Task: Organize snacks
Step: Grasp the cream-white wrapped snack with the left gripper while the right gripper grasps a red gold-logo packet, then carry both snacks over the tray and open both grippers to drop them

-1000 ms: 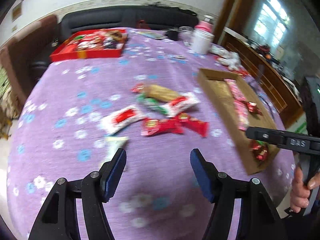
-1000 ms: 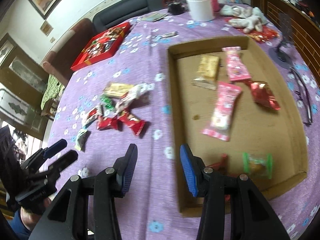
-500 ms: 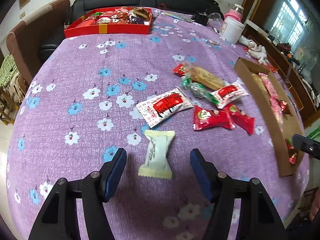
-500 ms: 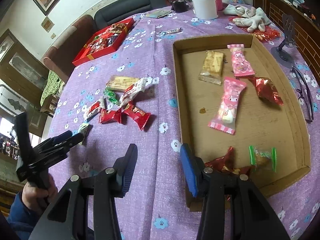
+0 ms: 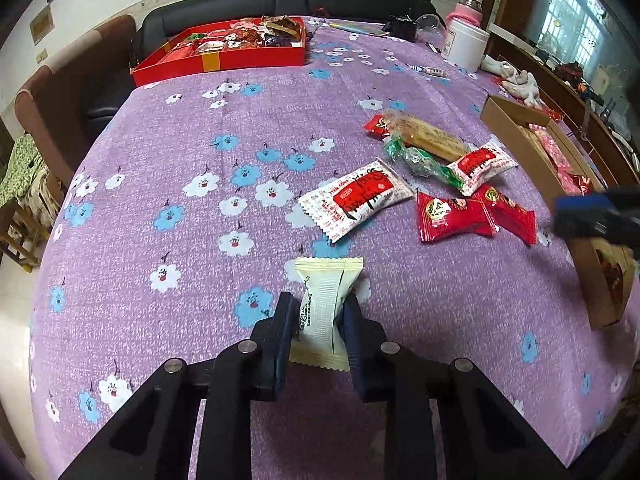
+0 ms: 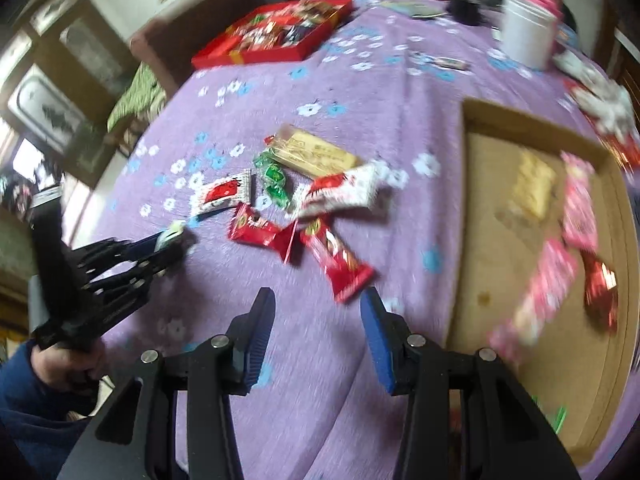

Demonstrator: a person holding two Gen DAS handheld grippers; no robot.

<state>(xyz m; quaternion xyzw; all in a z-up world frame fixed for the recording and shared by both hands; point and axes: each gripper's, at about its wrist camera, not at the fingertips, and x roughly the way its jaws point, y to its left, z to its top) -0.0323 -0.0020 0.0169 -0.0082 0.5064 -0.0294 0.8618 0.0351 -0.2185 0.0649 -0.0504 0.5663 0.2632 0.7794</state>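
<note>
My left gripper (image 5: 319,312) is shut on a cream-white snack packet (image 5: 323,308) low over the purple flowered tablecloth; it shows at the left of the right wrist view (image 6: 170,240). Beyond it lie a white-and-red packet (image 5: 356,198), two red packets (image 5: 452,216), a green candy (image 5: 420,162) and a tan bar (image 5: 432,138). My right gripper (image 6: 318,312) is open and empty, just short of a red packet (image 6: 340,264). The cardboard tray (image 6: 472,216) at the right holds pink, tan and red snacks.
A red gift box (image 5: 224,46) full of sweets stands at the far left of the table. A white jar (image 5: 464,50) and a pink-topped bottle (image 5: 466,12) stand at the far right. A black sofa and brown chairs lie beyond the table's edge.
My left gripper has moved forward and closed on the cream-white packet. My right gripper has swung left from the tray's edge toward the loose snacks, still open.
</note>
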